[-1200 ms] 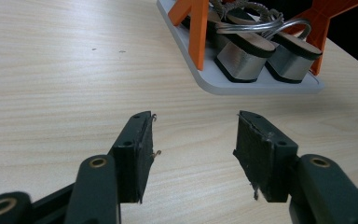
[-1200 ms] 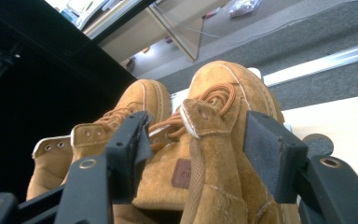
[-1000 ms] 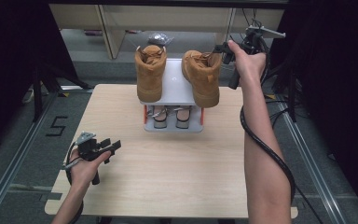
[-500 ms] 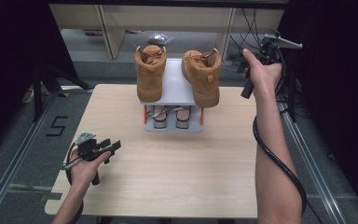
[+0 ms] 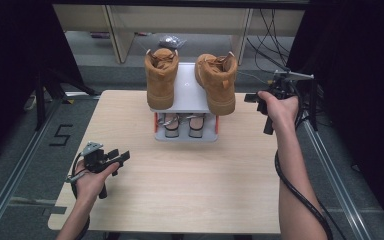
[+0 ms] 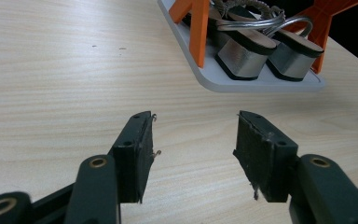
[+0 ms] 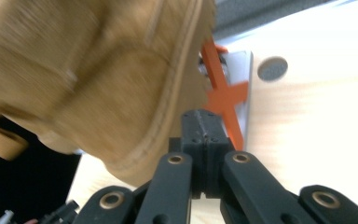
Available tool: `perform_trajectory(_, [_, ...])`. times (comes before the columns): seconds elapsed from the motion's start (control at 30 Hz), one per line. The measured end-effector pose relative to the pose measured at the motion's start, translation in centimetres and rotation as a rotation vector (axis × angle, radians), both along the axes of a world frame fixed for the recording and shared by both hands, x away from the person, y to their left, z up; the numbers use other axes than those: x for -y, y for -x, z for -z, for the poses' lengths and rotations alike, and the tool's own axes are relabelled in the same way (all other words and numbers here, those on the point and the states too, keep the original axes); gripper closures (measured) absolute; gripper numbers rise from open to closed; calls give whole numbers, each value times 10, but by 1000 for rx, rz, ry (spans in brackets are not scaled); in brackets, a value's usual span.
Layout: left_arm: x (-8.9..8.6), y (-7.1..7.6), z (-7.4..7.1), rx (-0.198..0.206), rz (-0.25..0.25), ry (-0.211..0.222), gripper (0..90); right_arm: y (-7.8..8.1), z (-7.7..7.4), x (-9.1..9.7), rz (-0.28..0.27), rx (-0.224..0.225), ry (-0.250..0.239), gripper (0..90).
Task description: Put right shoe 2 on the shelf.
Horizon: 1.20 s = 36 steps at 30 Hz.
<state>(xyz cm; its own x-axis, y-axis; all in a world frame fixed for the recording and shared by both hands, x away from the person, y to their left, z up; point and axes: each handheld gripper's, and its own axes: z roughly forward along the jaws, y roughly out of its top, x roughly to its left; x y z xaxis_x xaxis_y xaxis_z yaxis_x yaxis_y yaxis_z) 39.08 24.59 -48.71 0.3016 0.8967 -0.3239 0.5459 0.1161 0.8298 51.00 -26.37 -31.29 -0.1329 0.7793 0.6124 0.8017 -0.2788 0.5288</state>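
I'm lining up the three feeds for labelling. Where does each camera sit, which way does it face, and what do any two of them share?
High view: above the person's side, looking forward and down on the table; forearms, left gripper and right gripper show.
Left gripper view: rides the left gripper, facing the shoe rack low over the table; open jaws show.
Right gripper view: rides the right gripper, beside the right boot; shut jaws show.
Shared: all see the rack.

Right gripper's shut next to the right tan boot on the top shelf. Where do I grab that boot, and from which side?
Grip the right boot at its padded collar, coming from the right gripper's side. The collar is open and faces up and back, so one jaw likely fits inside; the sole is wide. The jaws, pressed together on nothing, must open first.
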Motion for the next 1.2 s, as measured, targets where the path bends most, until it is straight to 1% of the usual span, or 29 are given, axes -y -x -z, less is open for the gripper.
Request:
perform_trajectory(0.03, [0, 0, 0, 0, 0, 0, 454, 1, 4, -1, -6, -12, -2, 900])
perform_trajectory(0.07, [0, 0, 0, -1, -1, 0, 454, 2, 9, -1, -13, -7, 13, 900])
perform_trajectory(0.1, [0, 0, 0, -1, -1, 1, 454, 3, 12, -3, -22, -27, 6, 900])
perform_trajectory(0.17, [0, 0, 0, -2, 0, 0, 454, 5, 19, -5, -34, -26, 17, 900])
perform_trajectory(0.2, [0, 0, 0, -2, 0, 0, 454, 6, 20, -7, -35, -47, 2, 900])
perform_trajectory(0.23, [0, 0, 0, -2, 0, 0, 454, 7, 23, -8, -49, -34, 13, 900])
perform_trajectory(0.3, [0, 0, 0, -2, 1, -1, 454, 10, 25, -11, -63, -39, 8, 900])
perform_trajectory(0.33, [0, 1, 0, -2, 0, -1, 454, 12, 24, -14, -61, -61, -9, 900])
perform_trajectory(0.37, [0, 1, 0, -2, 0, -1, 454, 12, 25, -15, -79, -35, 16, 900])
perform_trajectory(0.4, [0, 1, 0, -2, -1, -2, 454, 14, 24, -17, -84, -36, 17, 900])
perform_trajectory(0.43, [0, 1, 0, -2, -1, -1, 454, 15, 25, -17, -96, -16, 46, 900])
perform_trajectory(0.47, [0, 1, 0, -2, -1, -1, 454, 17, 24, -20, -92, -22, 32, 900])
perform_trajectory(0.5, [0, 1, 0, -3, -1, 0, 454, 18, 24, -21, -102, -18, 32, 900])
perform_trajectory(0.53, [0, 1, 1, -3, -1, 0, 454, 19, 23, -24, -97, -34, 28, 900])
perform_trajectory(0.6, [0, 1, 1, -4, -3, 1, 454, 19, 24, -26, -124, -1, 49, 900])
perform_trajectory(0.63, [0, 1, 1, -3, -2, 0, 454, 19, 23, -29, -120, -11, 44, 900])
perform_trajectory(0.67, [0, 1, 1, -4, -3, 0, 454, 19, 23, -30, -127, -9, 45, 900])
perform_trajectory(0.7, [-1, 1, 1, -3, -4, 0, 454, 19, 23, -30, -134, -1, 61, 900])
perform_trajectory(0.77, [-1, 1, 1, -3, -4, 0, 454, 19, 23, -30, -131, 2, 61, 900])
perform_trajectory(0.8, [-1, 1, 1, -3, -4, -1, 454, 19, 23, -30, -134, 6, 52, 900])
perform_trajectory(0.9, [0, 0, 2, -3, 0, 3, 454, 19, 22, -30, -127, 1, 56, 900])
perform_trajectory(0.93, [1, 0, 2, -4, -2, 0, 454, 20, 22, -33, -117, -14, 38, 900])
perform_trajectory(0.97, [1, 0, 1, -6, 0, -2, 454, 20, 21, -34, -107, -39, 33, 900])
perform_trajectory(1.0, [1, 0, 2, -7, 0, -2, 454, 19, 23, -34, -130, -5, 44, 900])
perform_trajectory(1.07, [1, 0, 2, -7, 0, -1, 454, 18, 23, -38, -136, -14, 36, 900])
perform_trajectory(1.1, [1, 0, 2, -7, 0, -1, 454, 18, 22, -41, -121, -39, 17, 900])
perform_trajectory(1.13, [1, 0, 2, -7, -1, -1, 454, 16, 24, -40, -140, -4, 41, 900])
perform_trajectory(1.17, [1, 0, 2, -6, -1, -1, 454, 15, 22, -43, -129, -31, 25, 900])
perform_trajectory(1.2, [0, 0, 2, -6, -2, 0, 454, 14, 23, -42, -151, -11, 44, 900])
